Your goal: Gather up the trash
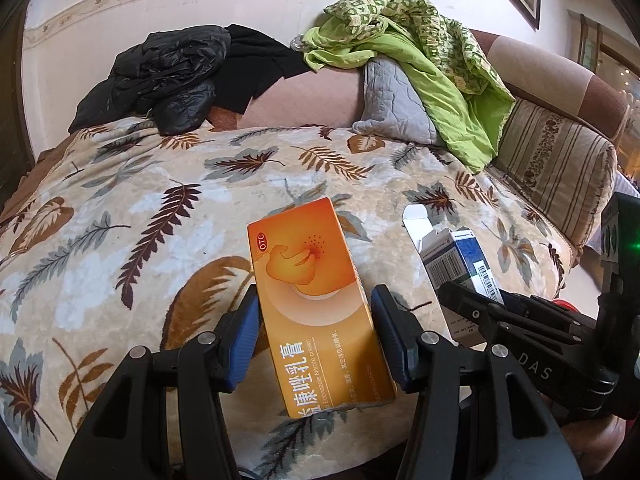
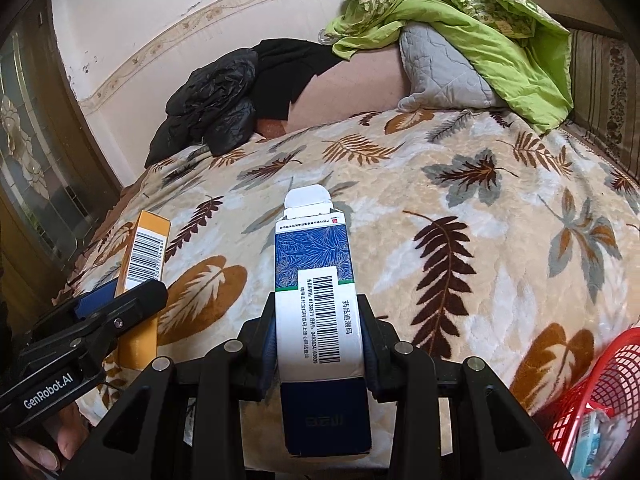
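Grippers both have a box each right now, held out over a sofa covered with a leaf-print blanket (image 1: 120, 208). The left gripper (image 1: 314, 330) is pinching an orange ointment box (image 1: 316, 300), its blue pads (image 1: 244, 340) pressed on the two long sides, with the printed face up and the far end of the box sticking out past the fingers. The right gripper (image 2: 318, 344) is clamped on a blue and white medicine box (image 2: 318, 308), barcode label facing up; the far end flap of that box is open and standing up, showing white cardboard inside. Seen from the right wrist camera, the orange box turns up at the near left with its own barcode side showing, so the two boxes sit side by side, close but apart. A red mesh basket (image 2: 608, 376) peeks in at the near right corner of that same view, with some packaging already lying in it. At the far end of the sofa there's a black puffy jacket (image 1: 160, 80) piled on the left, and a bright green blanket (image 1: 420, 52) draped over a grey quilted cushion (image 1: 394, 100) on the right. A striped pillow (image 1: 556, 168) leans at the far right in the left wrist view. A bit of the person's hand (image 2: 48, 444) shows under the left gripper's handle.
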A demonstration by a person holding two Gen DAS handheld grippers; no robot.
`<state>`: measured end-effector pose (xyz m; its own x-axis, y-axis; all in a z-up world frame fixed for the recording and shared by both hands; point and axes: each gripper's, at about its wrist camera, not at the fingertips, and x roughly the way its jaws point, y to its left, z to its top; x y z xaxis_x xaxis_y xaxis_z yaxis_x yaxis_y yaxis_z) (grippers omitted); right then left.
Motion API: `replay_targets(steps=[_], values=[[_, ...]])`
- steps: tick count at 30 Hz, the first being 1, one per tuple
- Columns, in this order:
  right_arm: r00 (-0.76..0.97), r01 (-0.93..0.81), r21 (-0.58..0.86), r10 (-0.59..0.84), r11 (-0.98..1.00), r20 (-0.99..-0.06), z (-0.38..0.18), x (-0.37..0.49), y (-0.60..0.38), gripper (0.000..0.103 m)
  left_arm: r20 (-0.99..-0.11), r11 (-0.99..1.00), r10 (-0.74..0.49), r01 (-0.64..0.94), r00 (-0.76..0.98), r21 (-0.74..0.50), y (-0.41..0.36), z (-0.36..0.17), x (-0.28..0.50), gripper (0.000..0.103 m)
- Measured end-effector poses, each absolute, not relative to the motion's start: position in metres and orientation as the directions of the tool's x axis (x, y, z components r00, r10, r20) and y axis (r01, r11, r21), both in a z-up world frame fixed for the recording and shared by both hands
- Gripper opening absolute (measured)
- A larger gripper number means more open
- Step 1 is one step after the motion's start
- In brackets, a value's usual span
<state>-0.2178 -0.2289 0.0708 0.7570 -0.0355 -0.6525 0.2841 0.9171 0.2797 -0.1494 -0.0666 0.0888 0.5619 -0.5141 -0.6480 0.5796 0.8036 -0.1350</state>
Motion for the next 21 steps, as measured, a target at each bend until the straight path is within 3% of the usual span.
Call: replay_targets(steps=[21], values=[[0.758, 0.29, 0.25, -0.062, 0.924, -0.649, 0.0733, -0.2237, -0.2273, 0.038, -0.657, 0.805, -0.511, 0.577, 0.554, -0.138, -0.0737, 0.0827, -0.1531, 0.054]])
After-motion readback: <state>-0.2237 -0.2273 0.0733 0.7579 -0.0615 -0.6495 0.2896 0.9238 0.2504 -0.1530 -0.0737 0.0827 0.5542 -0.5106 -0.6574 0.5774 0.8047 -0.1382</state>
